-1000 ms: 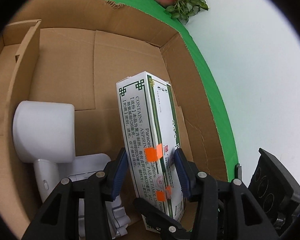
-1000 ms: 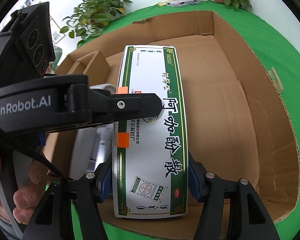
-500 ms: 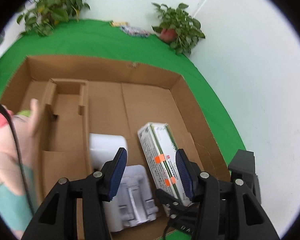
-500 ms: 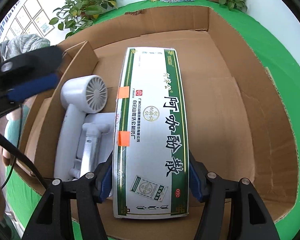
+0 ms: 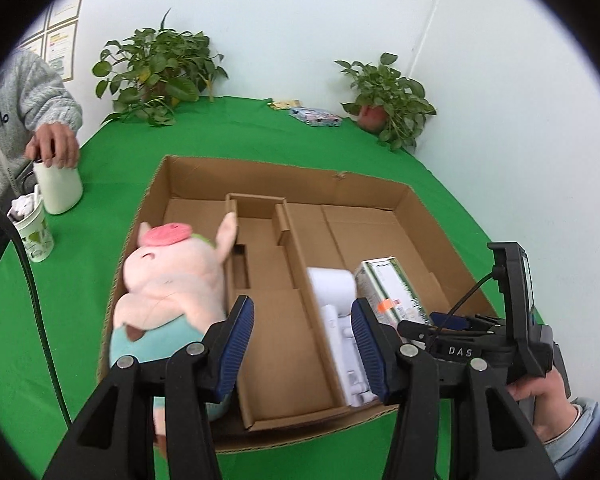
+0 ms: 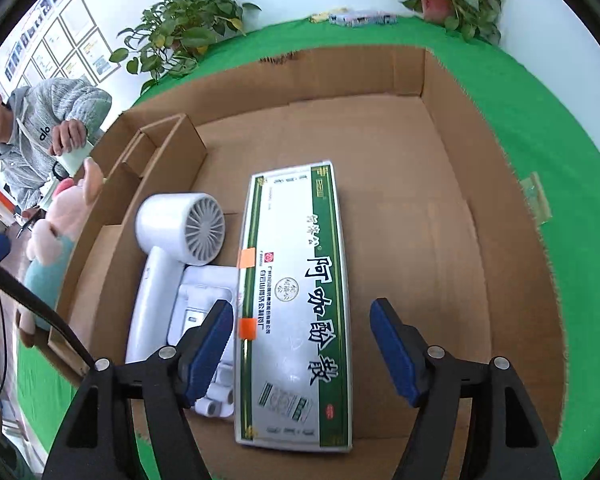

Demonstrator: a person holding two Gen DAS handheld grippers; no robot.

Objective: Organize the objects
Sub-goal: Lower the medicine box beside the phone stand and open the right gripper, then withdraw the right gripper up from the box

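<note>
A green-and-white medicine box [image 6: 296,304] lies flat on the floor of a big cardboard box [image 6: 476,184], beside a white hair dryer [image 6: 180,232]. My right gripper [image 6: 302,348] is open just above the medicine box's near half, its pads apart from the sides. In the left wrist view the medicine box [image 5: 388,288] and the hair dryer [image 5: 332,292] lie at the right of the cardboard box [image 5: 284,172]. My left gripper [image 5: 302,348] is open and empty, high above the box's near edge. A pink plush pig [image 5: 172,284] leans at the box's left wall.
A cardboard divider [image 5: 260,240] splits the box's left part. A white bottle [image 5: 58,188] held by a seated person and a paper cup [image 5: 32,228] stand on the green table at the left. Two potted plants [image 5: 156,68] and small packets [image 5: 316,116] are at the back.
My right gripper let go of the medicine box, which now lies flat in the cardboard box. My left gripper pulled up and back out of the box.
</note>
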